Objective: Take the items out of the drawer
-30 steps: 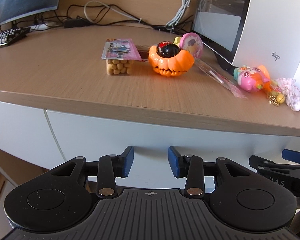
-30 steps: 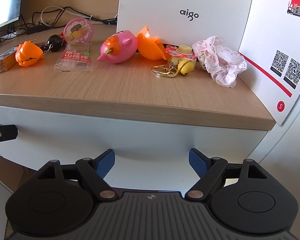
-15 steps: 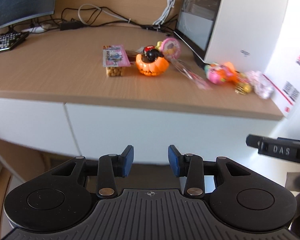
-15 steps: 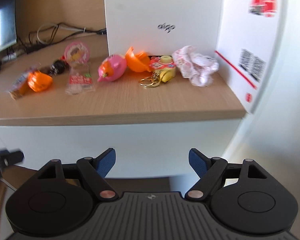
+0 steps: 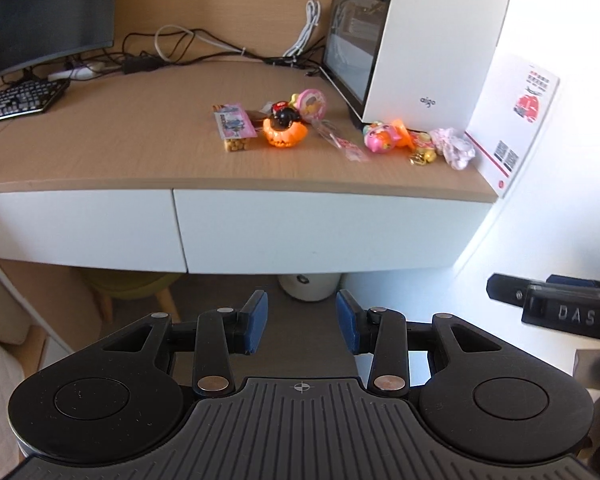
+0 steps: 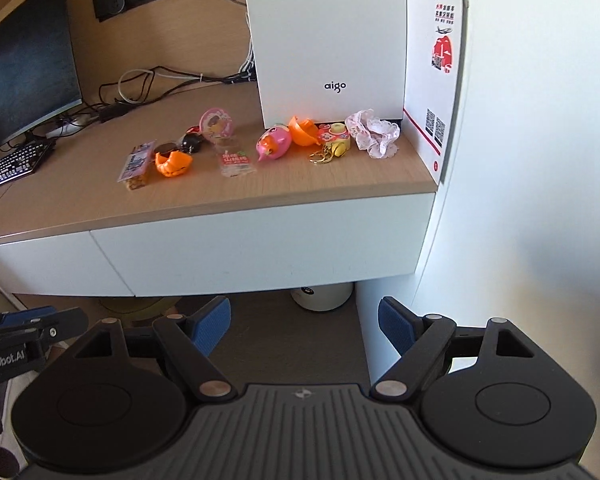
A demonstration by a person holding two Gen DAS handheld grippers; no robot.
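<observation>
**Both grippers draw back from a shut drawer, items laid out above it**

The drawer (image 5: 324, 232) sits closed, its white front flush under the wooden desk top (image 5: 100, 140). Above the drawer, along the desk, the taken items lie in a loose row: a snack packet (image 5: 234, 128) furthest from the white computer case (image 5: 428, 40), then an orange pumpkin toy (image 5: 285, 133), a clear sweet wrapper (image 5: 342, 142), a pink toy (image 5: 378, 138), a gold keyring (image 5: 420, 158) and a pink lace scrunchie (image 5: 454, 148) nearest the case's foot.

A second ago both cameras were close against the drawer front; now the whole front, the floor beneath it and a white bin (image 5: 310, 286) under the desk are in view, so both hands have pulled back and risen. The left gripper (image 5: 301, 326) has its jaws parted with nothing between them; the right gripper (image 6: 304, 326) stands wider, also empty. Its tip (image 5: 556, 308) shows at the left view's edge.

Judging by the shut drawer and empty jaws, the task looks finished, or nearly so.
</observation>
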